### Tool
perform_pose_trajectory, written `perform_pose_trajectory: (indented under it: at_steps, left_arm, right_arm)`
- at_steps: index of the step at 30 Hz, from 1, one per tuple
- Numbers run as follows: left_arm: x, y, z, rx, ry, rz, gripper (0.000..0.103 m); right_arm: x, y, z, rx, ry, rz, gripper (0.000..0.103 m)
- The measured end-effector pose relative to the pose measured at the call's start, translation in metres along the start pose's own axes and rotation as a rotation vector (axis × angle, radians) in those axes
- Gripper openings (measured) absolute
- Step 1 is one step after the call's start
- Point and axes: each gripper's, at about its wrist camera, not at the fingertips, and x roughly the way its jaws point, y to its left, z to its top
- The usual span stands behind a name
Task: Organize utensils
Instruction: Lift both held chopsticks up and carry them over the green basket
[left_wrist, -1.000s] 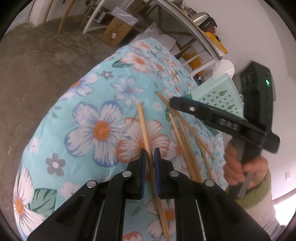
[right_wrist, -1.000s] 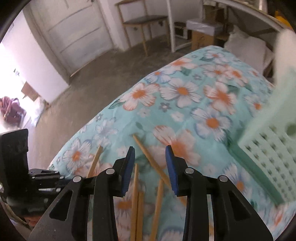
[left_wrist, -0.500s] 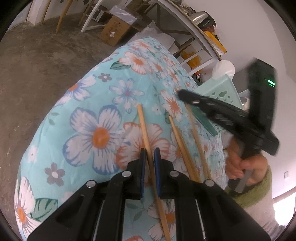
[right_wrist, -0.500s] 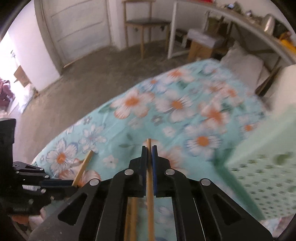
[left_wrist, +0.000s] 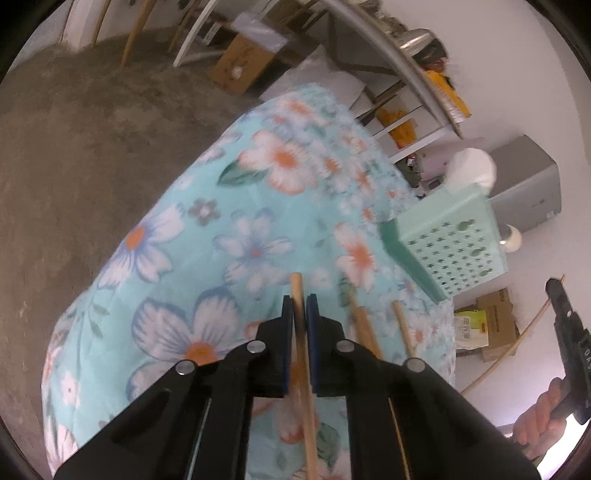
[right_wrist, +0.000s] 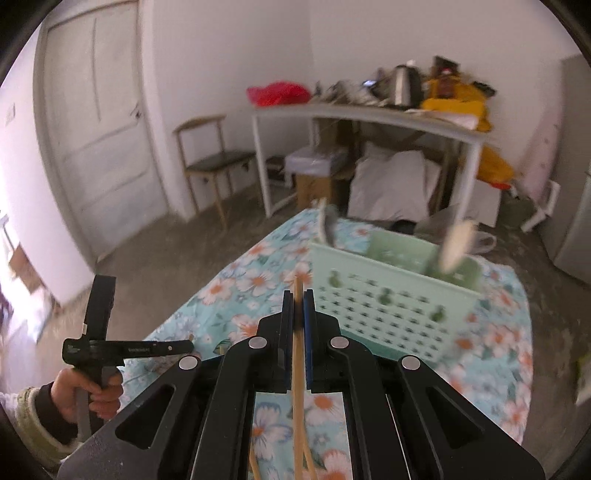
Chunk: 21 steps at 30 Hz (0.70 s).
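Observation:
My left gripper (left_wrist: 300, 304) is shut on a wooden chopstick (left_wrist: 296, 286) held above the floral tablecloth (left_wrist: 221, 229); its tip pokes just past the pads. Two more chopsticks (left_wrist: 364, 325) lie on the cloth to the right. My right gripper (right_wrist: 297, 301) is shut on another chopstick (right_wrist: 297, 354), lifted and pointing at the mint-green perforated utensil basket (right_wrist: 391, 295). The basket also shows in the left wrist view (left_wrist: 454, 247). Two spoon-like utensils (right_wrist: 456, 245) stand in the basket, blurred. The right gripper shows at the right edge of the left wrist view (left_wrist: 569, 343).
The table edge drops to a concrete floor (left_wrist: 74, 129) on the left. A white shelf table (right_wrist: 369, 118) with clutter, a chair (right_wrist: 210, 162) and a door (right_wrist: 99, 122) stand beyond. Cardboard boxes (left_wrist: 491, 325) sit on the floor to the right.
My right gripper closed on a chopstick and lifted it up toward the basket. My left gripper stayed shut on its chopstick and lifted it off the cloth.

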Motion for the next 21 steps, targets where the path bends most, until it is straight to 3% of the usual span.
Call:
perform_pose_trajectory:
  at_steps: [5, 14, 21]
  left_arm:
    - [-0.034, -0.036, 0.005, 0.117, -0.067, -0.022, 0.005]
    - [-0.099, -0.160, 0.026, 0.454, -0.274, -0.115, 0.005]
    - [-0.115, -0.247, 0.069, 0.550, -0.489, -0.208, 0.005]
  right_arm:
    - [-0.041, -0.020, -0.010, 0.080, -0.074, -0.017, 0.003]
    - [-0.087, -0.052, -0.023, 0.184, -0.192, -0.024, 0.003]
    - [-0.098, -0.062, -0.026, 0.220, -0.241, -0.012, 0.003]
